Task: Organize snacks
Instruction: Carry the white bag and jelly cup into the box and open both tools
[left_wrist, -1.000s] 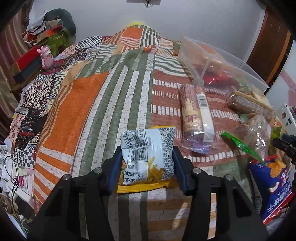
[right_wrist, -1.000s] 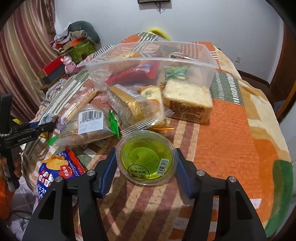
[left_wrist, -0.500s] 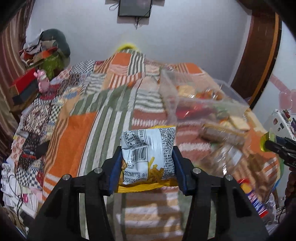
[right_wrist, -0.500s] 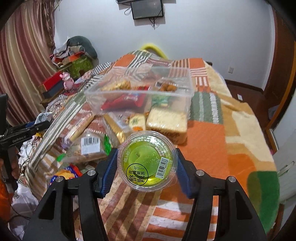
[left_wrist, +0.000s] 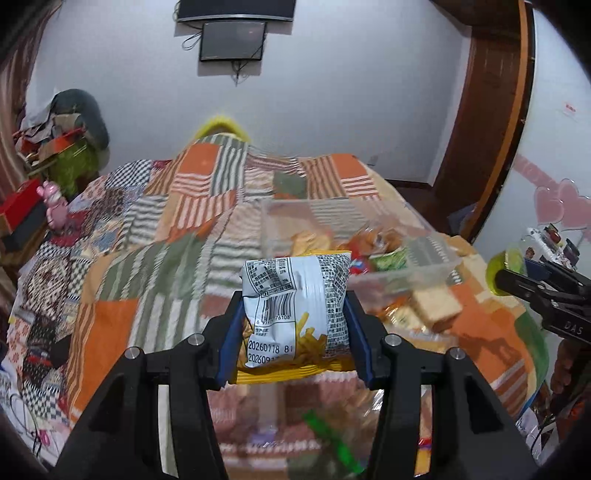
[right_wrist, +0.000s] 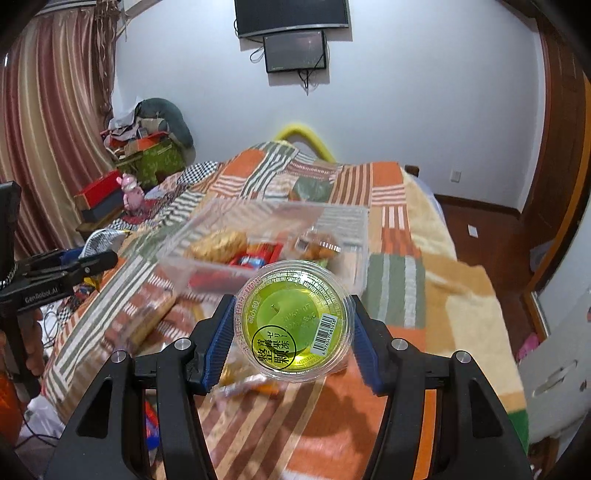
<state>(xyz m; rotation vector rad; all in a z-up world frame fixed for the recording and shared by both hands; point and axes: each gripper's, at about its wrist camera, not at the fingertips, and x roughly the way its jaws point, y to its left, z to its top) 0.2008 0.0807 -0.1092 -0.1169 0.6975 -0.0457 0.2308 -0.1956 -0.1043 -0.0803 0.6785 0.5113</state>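
A white-and-yellow snack packet (left_wrist: 295, 314), printed with a barcode and date, is clamped between the blue pads of the left gripper (left_wrist: 293, 332) and is held in the air on the near side of the clear plastic bin (left_wrist: 417, 273). A green jelly cup (right_wrist: 293, 317), sealed with a labelled lid, is gripped between the pads of the right gripper (right_wrist: 293, 332); it too is raised above the bedspread, just short of the bin's near wall (right_wrist: 207, 267). Inside the bin, several wrapped snacks are seen, among them a golden pastry (right_wrist: 219, 243) and a red packet (right_wrist: 255, 258). The bin is set on the patchwork quilt (right_wrist: 399, 284). Outside the bin, close to its near wall, a wrapped cake slice (left_wrist: 437, 306) is seen lying on the quilt. More packets nearer than the bin are blurred.
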